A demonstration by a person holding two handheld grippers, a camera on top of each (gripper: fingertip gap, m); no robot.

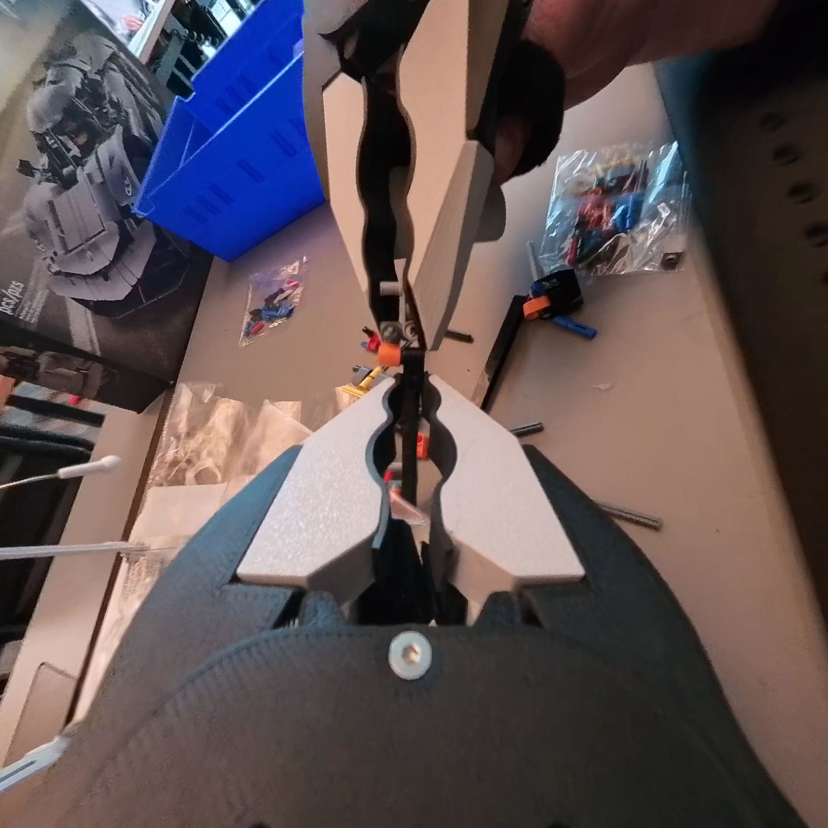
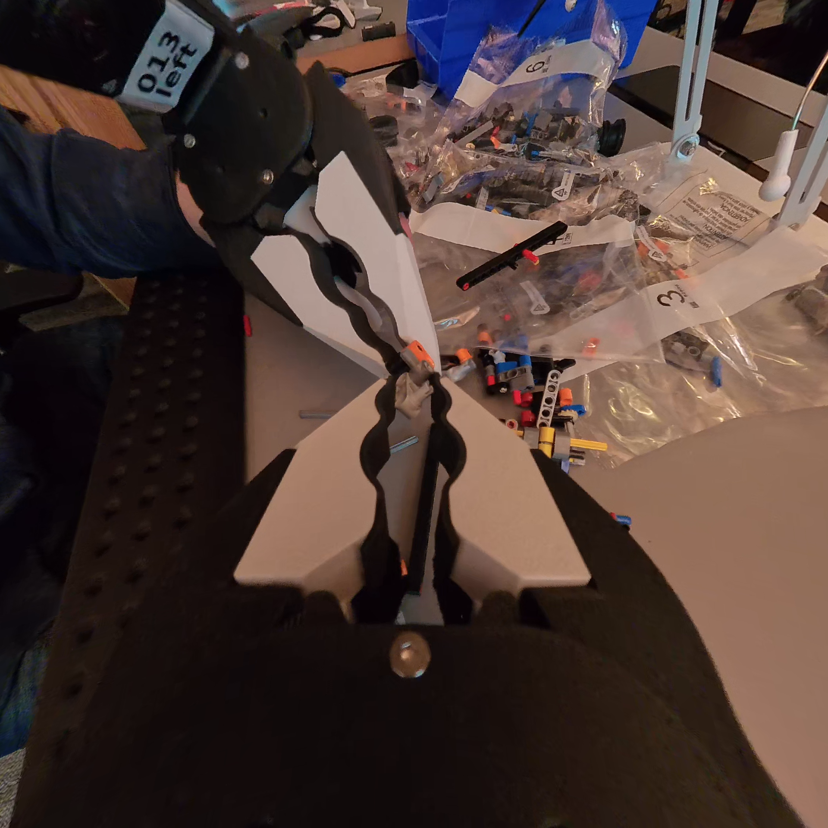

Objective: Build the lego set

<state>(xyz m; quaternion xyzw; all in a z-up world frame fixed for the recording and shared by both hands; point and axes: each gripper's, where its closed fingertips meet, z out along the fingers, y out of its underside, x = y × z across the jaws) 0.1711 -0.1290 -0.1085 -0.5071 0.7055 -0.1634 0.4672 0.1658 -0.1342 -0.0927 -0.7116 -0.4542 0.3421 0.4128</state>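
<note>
Meeting tip to tip above the desk: left gripper, jaws clamped on a black beam; right gripper, jaws narrowed around a grey-and-orange connector, loose pieces lying right.

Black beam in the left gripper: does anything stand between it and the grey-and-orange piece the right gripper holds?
Nothing visible does. The black beam in the left gripper meets the grey-and-orange piece at the tips of the right gripper.
</note>
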